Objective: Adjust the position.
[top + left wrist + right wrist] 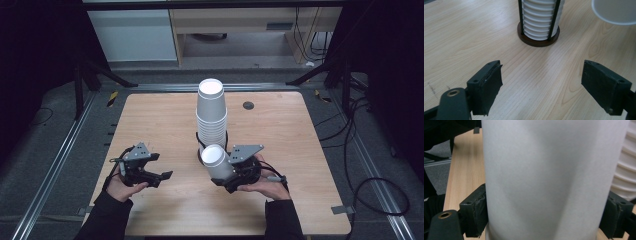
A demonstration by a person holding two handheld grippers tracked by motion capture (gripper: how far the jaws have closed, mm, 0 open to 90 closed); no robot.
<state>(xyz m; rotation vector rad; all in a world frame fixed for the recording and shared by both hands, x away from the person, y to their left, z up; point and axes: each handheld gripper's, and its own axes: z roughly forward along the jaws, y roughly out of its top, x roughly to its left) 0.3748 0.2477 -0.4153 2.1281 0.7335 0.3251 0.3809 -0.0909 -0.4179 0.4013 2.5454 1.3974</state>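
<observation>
A tall stack of white paper cups (211,112) stands in a holder with a dark round base (538,41) and thin black rods, at the middle of the wooden table (280,125). My right gripper (223,176) is shut on a single white cup (216,161), which it holds tilted just in front of the stack. In the right gripper view both pads press the cup's wall (549,180), with the stack (624,165) right behind. My left gripper (161,166) hovers at the front left, open and with nothing in it (541,87). The held cup's rim (614,11) shows at the top right of the left gripper view.
A small black grommet (248,105) sits in the tabletop at the back right of the stack. Metal rails and loose cables run along the floor on both sides of the table. Bare wood lies to the left and right of the holder.
</observation>
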